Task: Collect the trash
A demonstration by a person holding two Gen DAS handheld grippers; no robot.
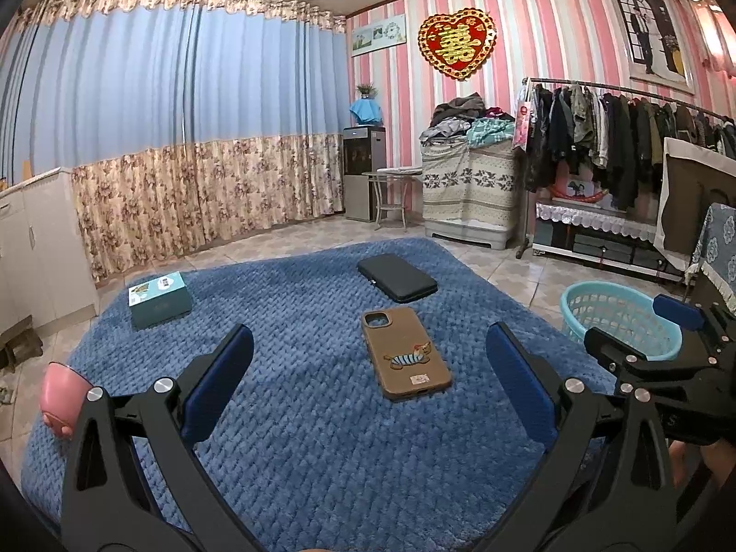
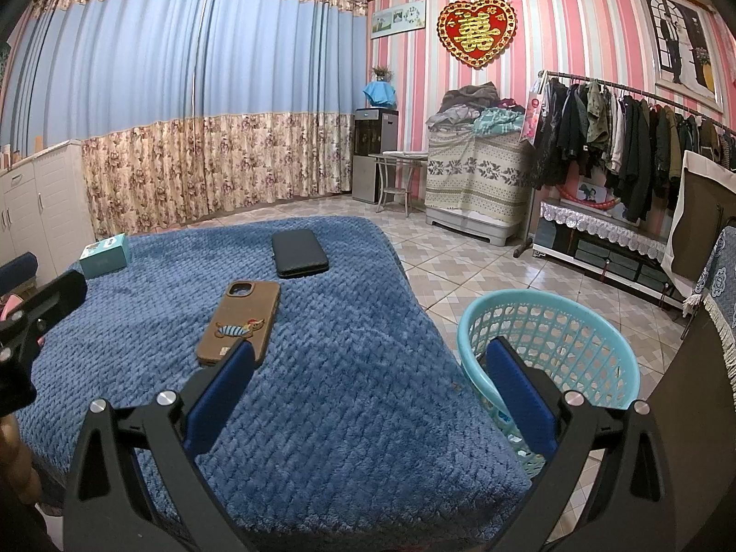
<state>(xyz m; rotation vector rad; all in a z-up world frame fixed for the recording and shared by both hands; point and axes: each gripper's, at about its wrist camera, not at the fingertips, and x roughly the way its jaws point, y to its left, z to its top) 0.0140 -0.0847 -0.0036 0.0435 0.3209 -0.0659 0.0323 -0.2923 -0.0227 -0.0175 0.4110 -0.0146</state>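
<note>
On the blue blanket (image 1: 299, 414) lie a brown phone case (image 1: 405, 352) with a striped dog on it, a black flat case (image 1: 396, 277) and a teal box (image 1: 158, 299). My left gripper (image 1: 368, 340) hovers open just short of the brown phone case, holding nothing. A turquoise mesh basket (image 2: 543, 296) stands on the floor off the blanket's right edge. My right gripper (image 2: 370, 352) is open and empty above the blanket's right side, its left finger beside the brown phone case (image 2: 241, 317) and its right finger over the basket's near rim. The right gripper (image 1: 639, 326) also shows in the left wrist view.
A pink rounded object (image 1: 60, 400) sits at the blanket's left edge. White cabinets (image 2: 41, 202) stand on the left. A clothes rack (image 2: 621, 138), a low cabinet (image 2: 598, 239) and a cloth-covered chest (image 2: 478, 184) line the far right wall, across tiled floor (image 2: 460, 267).
</note>
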